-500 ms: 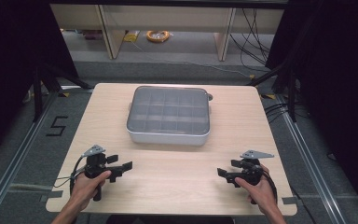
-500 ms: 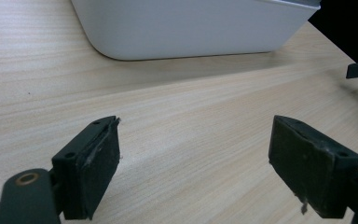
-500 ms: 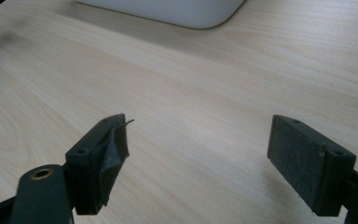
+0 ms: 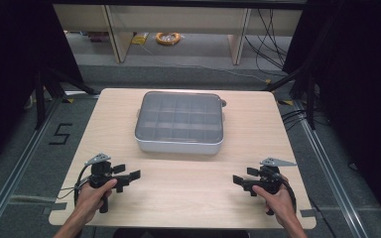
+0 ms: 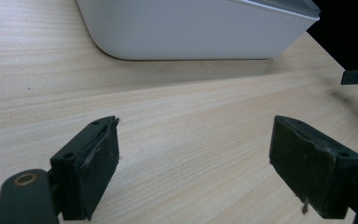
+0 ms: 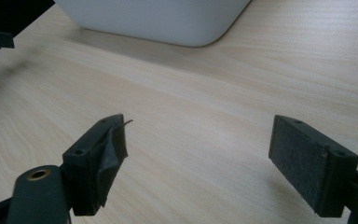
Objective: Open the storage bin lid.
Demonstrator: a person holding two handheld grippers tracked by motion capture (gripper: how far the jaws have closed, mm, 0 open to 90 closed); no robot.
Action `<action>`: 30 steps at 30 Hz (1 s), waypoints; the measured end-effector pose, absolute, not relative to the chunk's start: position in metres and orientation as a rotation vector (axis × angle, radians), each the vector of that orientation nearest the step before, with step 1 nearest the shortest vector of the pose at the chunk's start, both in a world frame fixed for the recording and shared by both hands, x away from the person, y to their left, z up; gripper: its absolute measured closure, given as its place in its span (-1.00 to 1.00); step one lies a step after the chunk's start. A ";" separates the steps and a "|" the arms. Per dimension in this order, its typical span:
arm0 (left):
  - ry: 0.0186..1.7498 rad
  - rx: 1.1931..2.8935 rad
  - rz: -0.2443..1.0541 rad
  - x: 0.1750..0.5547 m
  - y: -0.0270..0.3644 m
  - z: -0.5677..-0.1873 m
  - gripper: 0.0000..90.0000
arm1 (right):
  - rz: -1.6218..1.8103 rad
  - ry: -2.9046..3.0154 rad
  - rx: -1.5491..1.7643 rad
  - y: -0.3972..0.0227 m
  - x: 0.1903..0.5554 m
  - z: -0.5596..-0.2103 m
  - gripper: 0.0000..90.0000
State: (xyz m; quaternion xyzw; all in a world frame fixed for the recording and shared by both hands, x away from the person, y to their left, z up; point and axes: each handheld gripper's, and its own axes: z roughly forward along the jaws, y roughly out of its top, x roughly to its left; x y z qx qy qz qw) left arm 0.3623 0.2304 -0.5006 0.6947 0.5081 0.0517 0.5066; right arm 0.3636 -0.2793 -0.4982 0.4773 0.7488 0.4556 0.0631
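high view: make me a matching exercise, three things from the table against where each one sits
Things:
1. left gripper
2. right gripper
3. white box
4. table

Places:
A. near right of the table, jaws open
B. under everything, light wood
C. middle of the table, clear lid on
D. near left of the table, jaws open

Pairs: 1-D, 2-A, 3-C, 4-B

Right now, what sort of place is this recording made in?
Most likely a lab or data-collection workspace, not a home: a bare wooden table on a metal-railed frame, black curtains at both sides, loose cables on the floor behind, and a floor mark reading 5.
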 end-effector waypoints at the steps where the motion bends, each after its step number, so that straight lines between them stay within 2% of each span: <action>1: 1.226 1.676 0.125 0.362 0.230 -0.500 -0.66 | 1.378 2.243 1.435 -0.280 0.365 -0.500 -0.57; 12: 1.213 1.661 0.124 0.365 0.230 -0.496 -0.65 | 1.511 2.156 1.538 -0.290 0.371 -0.494 -0.61; 30: 1.258 1.573 0.125 0.390 0.232 -0.480 -0.63 | 1.584 2.106 1.491 -0.289 0.413 -0.480 -0.49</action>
